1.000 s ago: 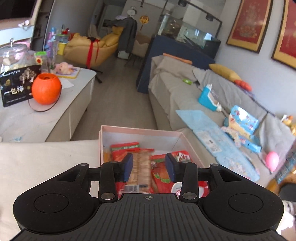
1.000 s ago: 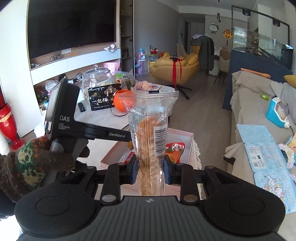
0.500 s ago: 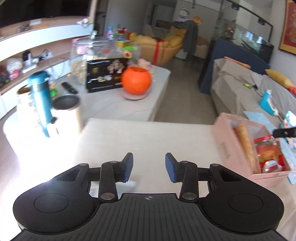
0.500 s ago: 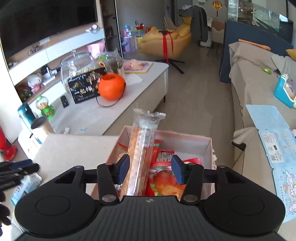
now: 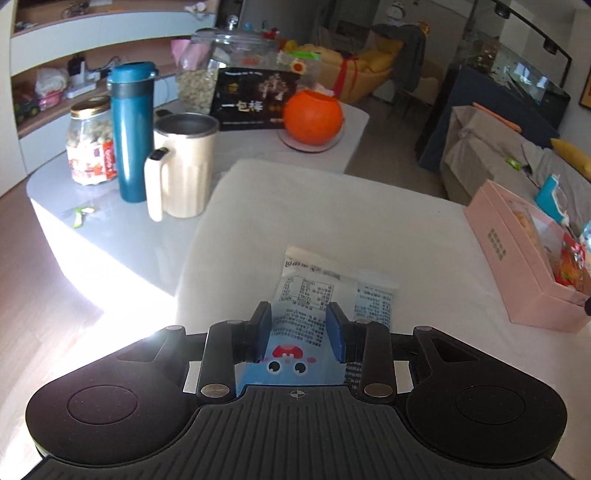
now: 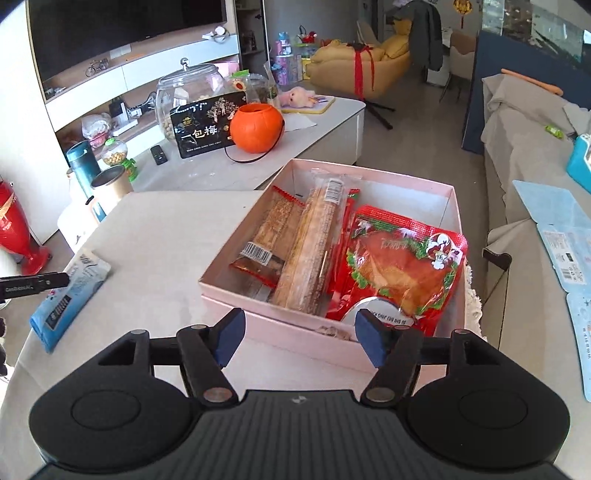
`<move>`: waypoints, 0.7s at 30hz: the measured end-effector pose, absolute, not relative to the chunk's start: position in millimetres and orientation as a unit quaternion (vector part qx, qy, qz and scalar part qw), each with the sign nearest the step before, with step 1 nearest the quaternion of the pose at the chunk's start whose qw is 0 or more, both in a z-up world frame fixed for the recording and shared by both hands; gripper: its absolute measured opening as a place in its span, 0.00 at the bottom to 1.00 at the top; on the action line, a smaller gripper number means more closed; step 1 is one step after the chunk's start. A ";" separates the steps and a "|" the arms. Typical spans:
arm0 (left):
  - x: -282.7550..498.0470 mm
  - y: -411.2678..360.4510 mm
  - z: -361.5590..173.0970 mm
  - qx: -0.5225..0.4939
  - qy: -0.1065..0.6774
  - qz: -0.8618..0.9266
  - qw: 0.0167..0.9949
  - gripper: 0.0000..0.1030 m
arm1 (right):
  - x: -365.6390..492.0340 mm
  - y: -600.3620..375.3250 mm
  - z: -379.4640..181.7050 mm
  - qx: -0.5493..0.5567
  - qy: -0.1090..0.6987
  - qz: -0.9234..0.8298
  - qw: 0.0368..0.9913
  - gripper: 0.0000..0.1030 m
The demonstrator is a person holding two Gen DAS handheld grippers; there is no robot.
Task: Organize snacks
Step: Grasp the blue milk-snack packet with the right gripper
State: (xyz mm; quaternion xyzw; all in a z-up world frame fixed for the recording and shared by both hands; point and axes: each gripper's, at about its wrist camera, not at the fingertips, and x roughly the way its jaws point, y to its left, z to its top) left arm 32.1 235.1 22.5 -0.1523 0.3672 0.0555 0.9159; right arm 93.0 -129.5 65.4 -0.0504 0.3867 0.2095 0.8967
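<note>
Two claws noted: left gripper [image 5: 298, 334] closing, blue snack packet [image 5: 306, 325] between pads, contact unclear; right gripper [image 6: 300, 340] widening, empty, pink box [image 6: 295, 325] just ahead.

Pink box [image 6: 334, 334] at frame centre, open, packed with red snack bags [image 6: 402, 266] and long biscuit sleeve [image 6: 314, 251]; blue packet [image 6: 70, 295] flat, lower left.

Low white table [image 5: 258, 147] w/ orange pumpkin pail [image 5: 313, 117], black printed box [image 5: 255, 99] just behind it, glass jar [image 5: 207, 70] further back. Teal flask [image 5: 132, 129], beige mug [image 5: 181, 166], 1 nut jar [image 5: 90, 140] grouped at its near end. TV [image 6: 122, 33] above shelving; grey sofa [image 6: 524, 122] opposite.
</note>
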 end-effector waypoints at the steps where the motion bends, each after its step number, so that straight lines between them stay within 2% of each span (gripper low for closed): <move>1: 33.1 229.3 21.8 -0.159 0.369 0.047 0.914 0.36 | 89.0 -128.7 64.9 -0.050 0.389 0.214 0.895 0.65; 10: 25.5 137.9 11.6 -0.198 0.434 -0.083 0.875 0.36 | 60.5 -97.9 41.6 -0.055 0.424 0.263 0.865 0.68; 17: 16.6 109.2 21.8 -0.097 0.431 -0.038 0.896 0.42 | 58.4 -80.7 27.2 -0.040 0.449 0.272 0.850 0.70; 21: 16.1 123.5 24.8 -0.078 0.428 0.014 0.900 0.38 | 54.0 -70.2 14.4 -0.056 0.461 0.269 0.844 0.71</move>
